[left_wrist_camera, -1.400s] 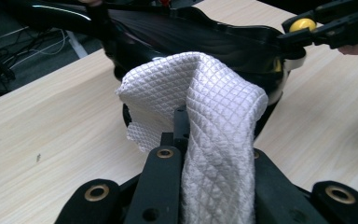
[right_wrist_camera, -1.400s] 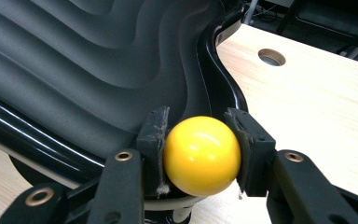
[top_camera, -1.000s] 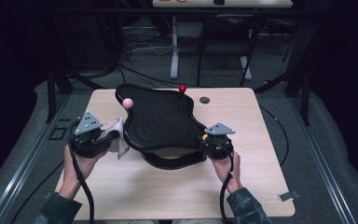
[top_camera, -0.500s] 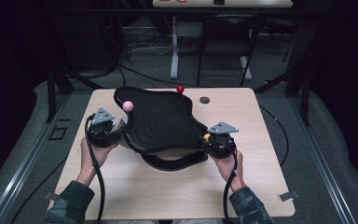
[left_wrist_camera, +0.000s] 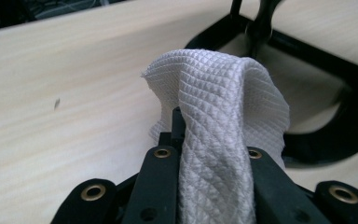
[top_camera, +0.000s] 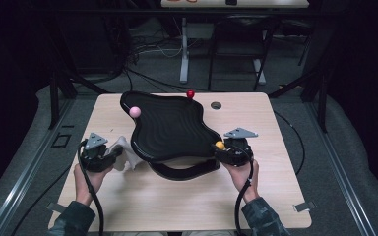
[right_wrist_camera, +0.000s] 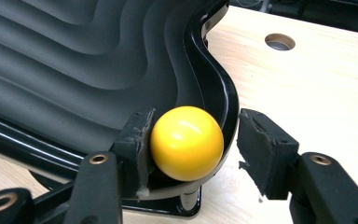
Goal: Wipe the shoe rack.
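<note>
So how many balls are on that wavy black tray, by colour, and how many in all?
Pink ball: 1
Red ball: 1
Yellow ball: 1
Total: 3 balls, all at the rim of the black wavy tray.

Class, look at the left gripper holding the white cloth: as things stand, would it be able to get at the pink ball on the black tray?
Probably yes: the left gripper sits beside the black tray, with bare table between it and the pink ball. Its fingers are shut on the white cloth, though.
</note>
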Demonstrator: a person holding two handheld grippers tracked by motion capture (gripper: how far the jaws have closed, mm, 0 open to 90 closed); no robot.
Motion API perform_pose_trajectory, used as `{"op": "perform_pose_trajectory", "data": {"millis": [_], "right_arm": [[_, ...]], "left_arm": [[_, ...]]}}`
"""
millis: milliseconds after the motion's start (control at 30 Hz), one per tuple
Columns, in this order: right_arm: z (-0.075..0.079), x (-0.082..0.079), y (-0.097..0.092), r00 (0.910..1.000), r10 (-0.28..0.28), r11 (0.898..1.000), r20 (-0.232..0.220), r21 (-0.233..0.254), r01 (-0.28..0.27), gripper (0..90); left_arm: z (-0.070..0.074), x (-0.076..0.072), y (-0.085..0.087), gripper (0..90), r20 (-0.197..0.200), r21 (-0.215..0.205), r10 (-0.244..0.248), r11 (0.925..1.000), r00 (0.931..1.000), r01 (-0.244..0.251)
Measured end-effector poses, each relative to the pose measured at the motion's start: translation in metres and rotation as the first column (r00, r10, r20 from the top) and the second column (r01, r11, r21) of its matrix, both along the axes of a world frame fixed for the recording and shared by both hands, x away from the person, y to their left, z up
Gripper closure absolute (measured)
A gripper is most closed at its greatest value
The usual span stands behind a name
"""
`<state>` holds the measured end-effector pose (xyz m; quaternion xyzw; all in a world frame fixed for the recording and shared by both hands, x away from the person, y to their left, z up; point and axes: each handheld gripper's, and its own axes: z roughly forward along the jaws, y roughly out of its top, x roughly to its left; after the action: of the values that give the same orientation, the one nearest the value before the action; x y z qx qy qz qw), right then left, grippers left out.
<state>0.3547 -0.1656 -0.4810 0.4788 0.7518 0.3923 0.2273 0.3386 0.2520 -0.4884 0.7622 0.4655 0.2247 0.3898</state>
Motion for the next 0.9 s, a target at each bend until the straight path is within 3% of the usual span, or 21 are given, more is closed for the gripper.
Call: {"op": "perform_pose_trajectory", "data": {"millis": [133,233,400,433,533,767,900], "right_arm": [[0.002,-0.003,0.000,1.0000,-0.003,1.000,0.001,-0.009,0.003,52.0],[0.003,-0.005,0.000,1.0000,0.008,1.000,-0.004,-0.005,-0.008,55.4],[0.004,-0.007,0.000,0.9999,0.008,1.000,-0.007,-0.016,-0.008,54.9],[0.004,-0.007,0.001,1.0000,-0.002,1.000,-0.004,-0.018,0.002,50.3],[0.009,-0.010,-0.001,0.9999,-0.004,1.000,-0.016,-0.004,0.004,41.9],[0.010,-0.011,-0.001,0.9999,-0.004,1.000,-0.015,-0.022,0.004,54.0],[0.010,-0.010,-0.004,0.9996,0.014,1.000,-0.024,-0.020,-0.014,54.4]], "left_arm": [[-0.002,-0.007,0.007,82.9,-0.002,0.019,0.025,0.9995,0.9997,-0.025],[-0.003,-0.013,0.014,82.5,-0.012,-0.017,0.051,0.9985,0.9986,-0.051],[-0.003,-0.021,0.019,82.7,-0.014,-0.005,0.085,0.9963,0.9962,-0.085],[-0.003,-0.022,0.020,82.7,-0.015,0.003,0.090,0.9960,0.9959,-0.089],[-0.001,-0.023,0.024,82.6,-0.009,-0.003,0.089,0.9961,0.9960,-0.089],[-0.001,-0.025,0.026,82.6,-0.015,-0.005,0.092,0.9958,0.9957,-0.092],[-0.001,-0.026,0.023,82.6,-0.014,-0.004,0.078,0.9969,0.9968,-0.078]]}}
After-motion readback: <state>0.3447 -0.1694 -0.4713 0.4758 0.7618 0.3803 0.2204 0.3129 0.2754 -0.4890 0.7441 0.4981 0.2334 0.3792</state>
